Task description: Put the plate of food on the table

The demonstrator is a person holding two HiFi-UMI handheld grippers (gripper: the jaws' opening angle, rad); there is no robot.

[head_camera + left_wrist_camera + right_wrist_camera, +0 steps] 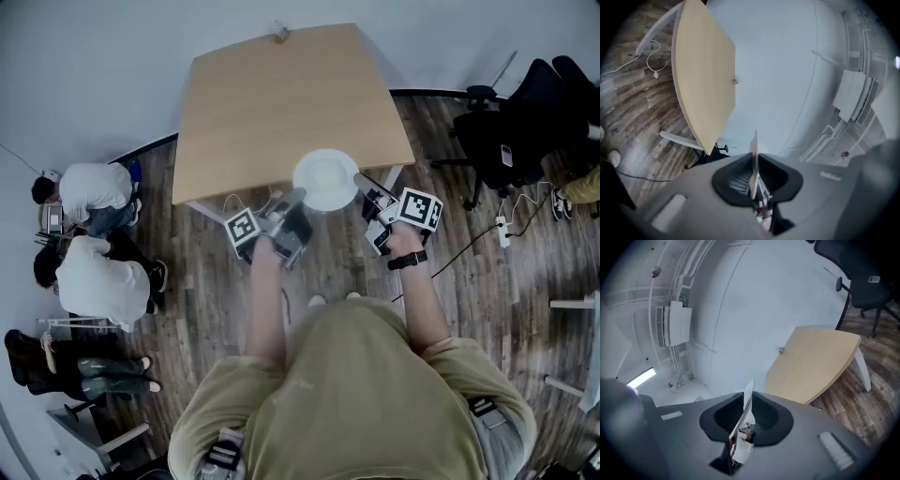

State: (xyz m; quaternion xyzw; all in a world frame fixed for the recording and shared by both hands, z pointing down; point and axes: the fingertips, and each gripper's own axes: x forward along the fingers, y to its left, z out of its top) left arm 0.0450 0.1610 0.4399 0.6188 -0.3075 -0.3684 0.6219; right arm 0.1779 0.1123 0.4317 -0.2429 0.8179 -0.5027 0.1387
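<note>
A white round plate (325, 179) hangs over the near edge of the light wooden table (281, 103), held between my two grippers. My left gripper (296, 202) is shut on its left rim, and the rim (753, 164) shows edge-on between the dark jaws. My right gripper (362, 184) is shut on the right rim, and there too the thin white edge (746, 401) sits between the jaws. I cannot make out food on the plate. The table top (701, 75) is bare apart from one small object (280, 36) at its far edge.
Two people in white tops (89, 187) (94, 281) crouch on the wooden floor at the left. A black office chair (511, 131) stands at the right, with a power strip and cables (502, 230) on the floor. A white wall lies beyond the table.
</note>
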